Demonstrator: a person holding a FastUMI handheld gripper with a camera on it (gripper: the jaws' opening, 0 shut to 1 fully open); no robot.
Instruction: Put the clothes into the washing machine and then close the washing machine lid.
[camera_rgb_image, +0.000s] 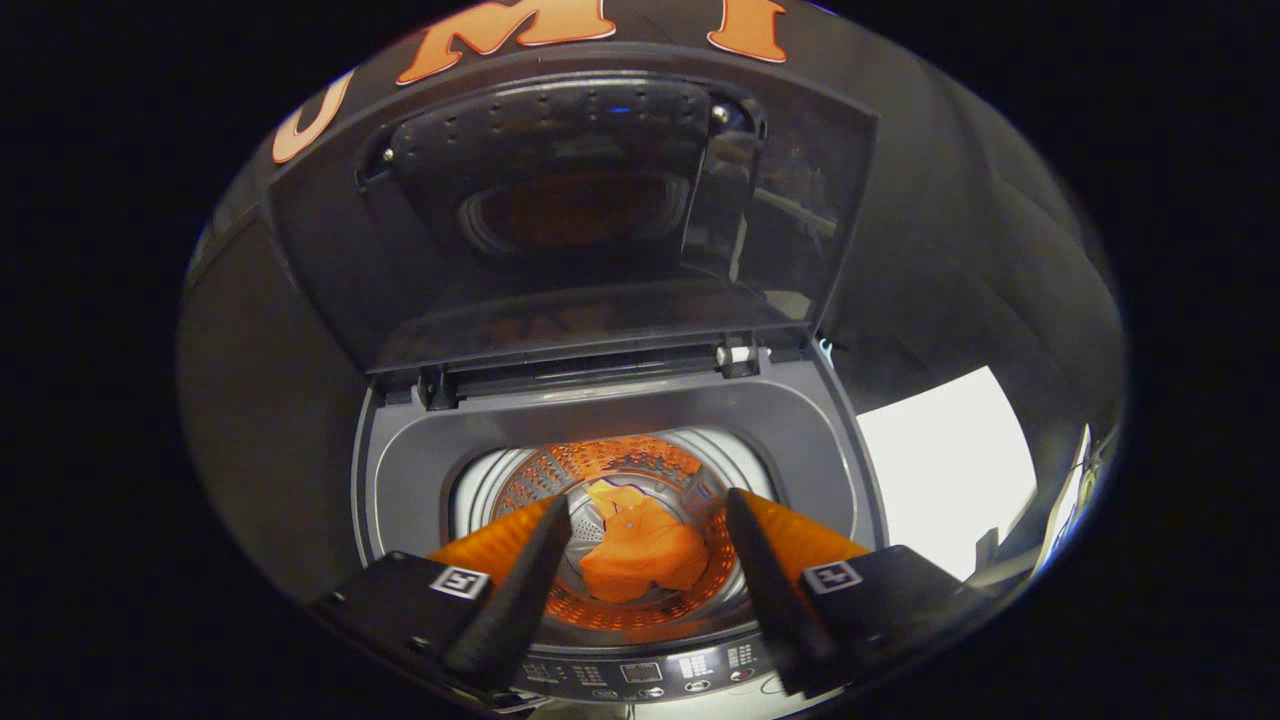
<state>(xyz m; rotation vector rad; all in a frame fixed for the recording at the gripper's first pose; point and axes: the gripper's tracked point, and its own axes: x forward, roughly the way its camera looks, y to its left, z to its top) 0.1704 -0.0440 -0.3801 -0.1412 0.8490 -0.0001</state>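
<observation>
A top-loading washing machine (400, 470) stands just ahead of my fingers with its lid (590, 220) raised upright at the back. An orange garment (640, 555) lies crumpled at the bottom of the metal drum (600, 470), seen between my fingers and well below them. My gripper (648, 512) is open above the drum's mouth, holding nothing. Its fingertips (555, 515) hover over the front part of the opening.
The machine's control panel (640, 672) runs along its front edge under my fingers. A white surface (940, 460) lies to the right of the machine. Black booth cloth hangs behind and to the left.
</observation>
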